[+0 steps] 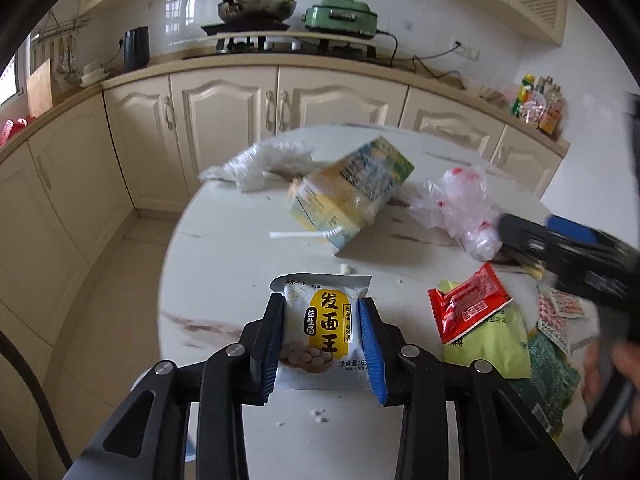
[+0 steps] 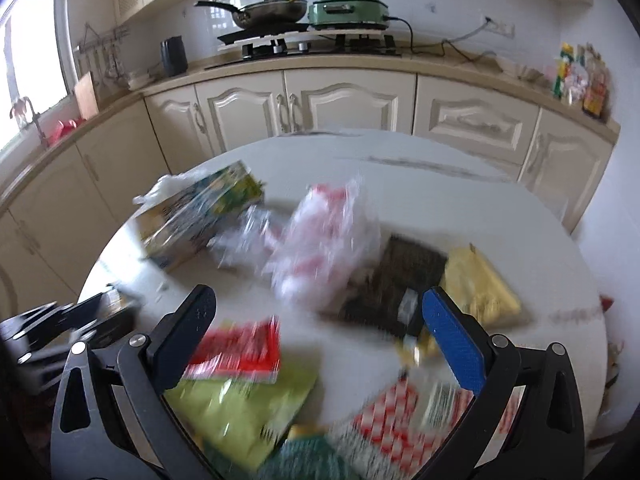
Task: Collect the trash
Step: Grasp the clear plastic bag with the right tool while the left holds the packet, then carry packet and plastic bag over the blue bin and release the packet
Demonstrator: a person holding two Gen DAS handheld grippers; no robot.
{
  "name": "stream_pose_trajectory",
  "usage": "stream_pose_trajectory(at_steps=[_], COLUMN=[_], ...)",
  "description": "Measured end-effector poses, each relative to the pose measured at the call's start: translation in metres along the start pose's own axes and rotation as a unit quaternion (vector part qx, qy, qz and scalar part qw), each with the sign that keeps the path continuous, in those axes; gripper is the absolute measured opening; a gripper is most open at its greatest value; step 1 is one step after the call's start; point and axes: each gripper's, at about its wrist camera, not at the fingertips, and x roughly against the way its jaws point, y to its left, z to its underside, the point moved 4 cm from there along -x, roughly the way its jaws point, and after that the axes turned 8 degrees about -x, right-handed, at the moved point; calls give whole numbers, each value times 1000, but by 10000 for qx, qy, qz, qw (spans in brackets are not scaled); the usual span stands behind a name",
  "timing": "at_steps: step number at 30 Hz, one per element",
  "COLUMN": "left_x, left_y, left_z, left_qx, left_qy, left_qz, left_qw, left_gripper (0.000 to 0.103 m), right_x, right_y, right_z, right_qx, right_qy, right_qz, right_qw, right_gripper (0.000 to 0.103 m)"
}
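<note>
My left gripper point(image 1: 322, 300) is shut on a white snack wrapper point(image 1: 324, 324) with a yellow label, its pads pressing both sides just above the round white table point(image 1: 224, 264). My right gripper point(image 2: 318, 294) stands open and blurred over a red sachet point(image 2: 240, 348), a light green wrapper point(image 2: 240, 408) and a red-checked wrapper point(image 2: 384, 428), with nothing between its fingers. Farther back lie a yellow milk carton point(image 1: 352, 192) with a bent straw point(image 1: 296, 235), a clear bag with red print point(image 1: 460, 208), a dark packet point(image 2: 396, 284) and a yellow packet point(image 2: 480, 288).
A crumpled white plastic bag point(image 1: 264, 164) lies at the table's far edge. Cream kitchen cabinets point(image 1: 224, 108) curve round behind, with a pan point(image 1: 256, 6) and a green cooker point(image 1: 340, 16) on the counter. Crumbs dot the table near me. The floor shows at left.
</note>
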Motion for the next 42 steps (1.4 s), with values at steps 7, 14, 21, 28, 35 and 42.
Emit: stream_pose_trajectory(at_steps=[7, 14, 21, 28, 35, 42], left_x=[20, 30, 49, 83, 120, 136], left_y=[23, 39, 53, 76, 120, 187], left_z=[-5, -1, 7, 23, 61, 121], left_qx=[96, 272, 529, 702, 913, 1390], left_qy=[-213, -215, -289, -467, -529, -227], left_qz=[-512, -629, -448, -339, -519, -1115], left_qw=[9984, 9974, 9972, 9959, 9931, 9837], left_gripper=[33, 33, 33, 33, 33, 33], right_x=[-52, -73, -52, -6, 61, 63], right_y=[16, 12, 1, -4, 60, 227], right_z=[-20, -13, -12, -17, -16, 34], right_qx=[260, 315, 170, 51, 402, 1670], right_qy=[509, 753, 588, 122, -518, -342], right_qz=[-160, -53, -223, -106, -617, -1949], right_qw=[9982, 9967, 9979, 9999, 9959, 9659], right_gripper=[103, 68, 45, 37, 37, 37])
